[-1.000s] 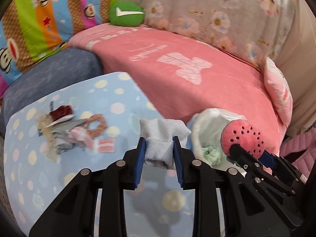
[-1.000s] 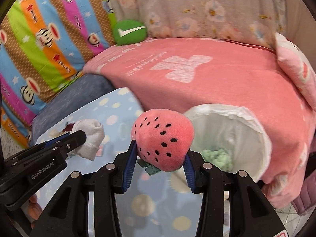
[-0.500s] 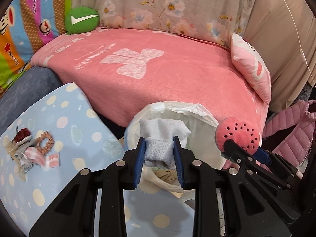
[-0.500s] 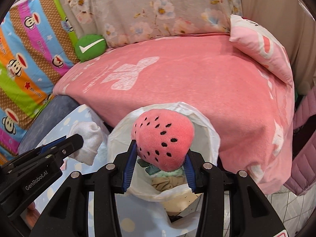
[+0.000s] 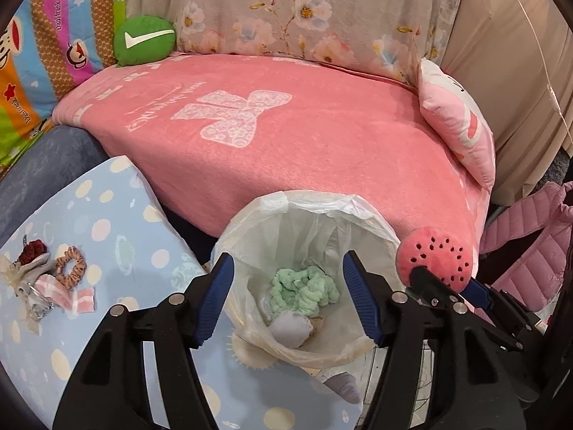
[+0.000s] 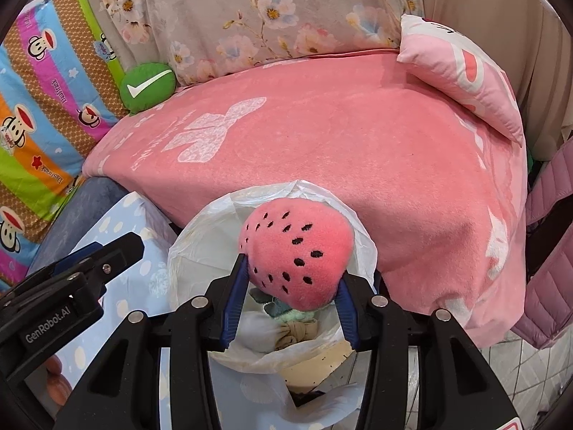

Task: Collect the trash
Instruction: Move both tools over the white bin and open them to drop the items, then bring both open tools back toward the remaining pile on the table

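Our left claw (image 5: 288, 295) has just been opening, wide and empty over the bin (image 5: 372, 222), sock (image 5: 290, 328) inside; our right claw (image 6: 290, 299) pinches the strawberry plush (image 6: 297, 251) above it for dropping.

Home, bedroom or living corner. Pink blanket (image 5: 322, 136) spread over bed or sofa, floral grey cloth (image 5: 304, 10) draped behind it. Pink pillow (image 5: 454, 122) at one end, round green cushion (image 5: 145, 40) with white tick mark at other. Striped cartoon-monkey sheet (image 6: 39, 107) hangs at side. Pale blue dotted cover (image 5: 89, 236) holds hair scrunchies (image 5: 70, 267). Small bin with plastic liner (image 5: 308, 215) stands by bed. Pink quilted jacket (image 5: 526, 251) nearby, tiled floor (image 6: 501, 358) below.
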`<state>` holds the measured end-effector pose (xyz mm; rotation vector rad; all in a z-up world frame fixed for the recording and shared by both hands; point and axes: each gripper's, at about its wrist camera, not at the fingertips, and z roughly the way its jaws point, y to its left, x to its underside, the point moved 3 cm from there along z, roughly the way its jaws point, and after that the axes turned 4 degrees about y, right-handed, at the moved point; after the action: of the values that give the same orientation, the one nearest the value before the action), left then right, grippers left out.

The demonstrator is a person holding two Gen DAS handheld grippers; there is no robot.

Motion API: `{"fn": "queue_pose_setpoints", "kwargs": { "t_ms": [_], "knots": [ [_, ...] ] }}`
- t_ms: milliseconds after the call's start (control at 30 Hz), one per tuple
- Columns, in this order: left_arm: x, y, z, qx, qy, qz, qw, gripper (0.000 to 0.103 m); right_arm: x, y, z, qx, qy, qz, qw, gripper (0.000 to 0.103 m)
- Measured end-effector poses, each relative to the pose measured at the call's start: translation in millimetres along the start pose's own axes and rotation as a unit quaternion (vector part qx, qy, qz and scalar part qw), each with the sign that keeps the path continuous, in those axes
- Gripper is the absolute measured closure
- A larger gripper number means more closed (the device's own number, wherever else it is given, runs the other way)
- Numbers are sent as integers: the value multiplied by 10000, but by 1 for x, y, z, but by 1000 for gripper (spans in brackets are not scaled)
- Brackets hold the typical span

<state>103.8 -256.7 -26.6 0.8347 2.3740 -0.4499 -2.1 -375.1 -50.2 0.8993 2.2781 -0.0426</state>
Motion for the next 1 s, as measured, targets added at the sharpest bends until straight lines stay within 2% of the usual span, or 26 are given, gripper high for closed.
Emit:
{"fn": "queue_pose_setpoints", "kwargs": {
  "t_ms": [200,300,633,1000],
  "knots": [
    [3,20,0,-158,19,-202,9997,42,-1,12,8,-15,10,-133,9999,53],
    [7,31,-2,-221,22,-305,9993,42,-2,18,10,-8,-9,-167,9999,44],
    [21,64,-12,-494,-31,-548,9973,40,2,42,8,-79,7,-387,9992,44],
    [36,109,-31,-643,-72,-977,9931,34,13,88,1,-216,5,-789,9967,40]
  ]
}}
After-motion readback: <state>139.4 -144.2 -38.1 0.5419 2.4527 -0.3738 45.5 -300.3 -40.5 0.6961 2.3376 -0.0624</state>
